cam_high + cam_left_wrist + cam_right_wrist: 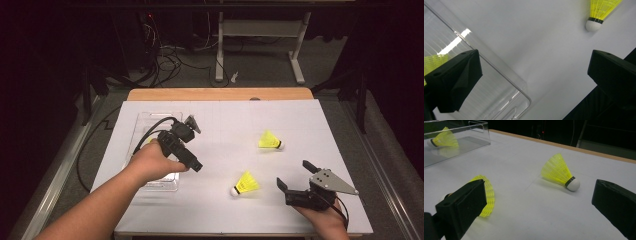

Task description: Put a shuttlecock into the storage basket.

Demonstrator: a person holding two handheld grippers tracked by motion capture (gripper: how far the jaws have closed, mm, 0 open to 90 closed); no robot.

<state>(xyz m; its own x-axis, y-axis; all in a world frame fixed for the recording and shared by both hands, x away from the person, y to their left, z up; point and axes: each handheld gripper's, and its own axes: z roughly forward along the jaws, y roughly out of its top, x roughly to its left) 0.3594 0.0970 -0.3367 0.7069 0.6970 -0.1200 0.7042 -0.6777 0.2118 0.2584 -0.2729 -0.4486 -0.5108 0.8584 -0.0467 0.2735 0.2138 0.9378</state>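
Three yellow shuttlecocks with white corks are in view. One (270,141) (560,173) lies on the white sheet at the right. Another (245,184) (599,12) (486,195) lies nearer me, partly behind a jaw in the right gripper view. The third (441,138) (434,63) lies inside a clear plastic tray (145,117) (499,95) (461,135) at the left. My left gripper (187,145) (534,75) hovers open and empty over the tray's near right corner. My right gripper (295,175) (539,202) rests low at the front right, open and empty, its jaws facing both loose shuttlecocks.
The white sheet (225,120) covers a wooden table whose far edge (220,94) shows bare. Beyond it are a desk frame (260,30) and loose cables on a dark floor. A black cable (150,127) trails from the left gripper over the tray.
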